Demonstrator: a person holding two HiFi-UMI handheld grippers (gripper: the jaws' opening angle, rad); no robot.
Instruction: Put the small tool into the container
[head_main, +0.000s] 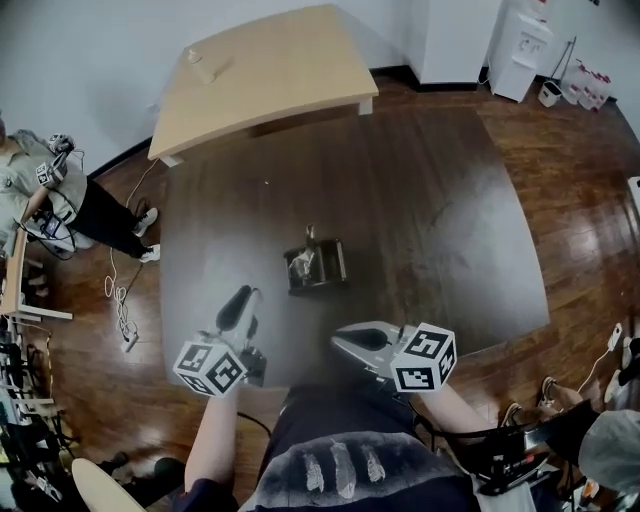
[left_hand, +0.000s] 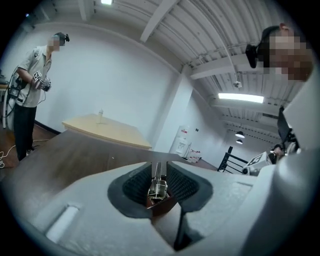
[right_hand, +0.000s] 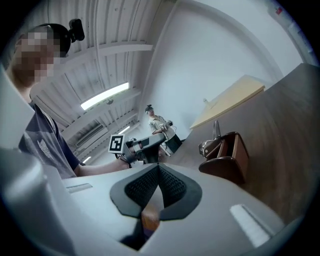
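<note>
Head view: brown container (head_main: 335, 266) holds the small tool (head_main: 309, 238); left claw (head_main: 241, 297) apart, right claw (head_main: 343, 342) together.

Ceiling strip lights (left_hand: 241, 97) lit the room evenly; fisheye bending darkened every frame's corners, and the near claw surfaces were soft.

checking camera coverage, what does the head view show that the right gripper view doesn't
Only the head view: the wooden floor around the dark table, and a cable on that floor. Only the right gripper view: a ceiling light, and the jaws of the right hand-held gripper meeting at their tips. Both: the brown container holding the small tool, the left hand-held gripper, and the light table.
</note>
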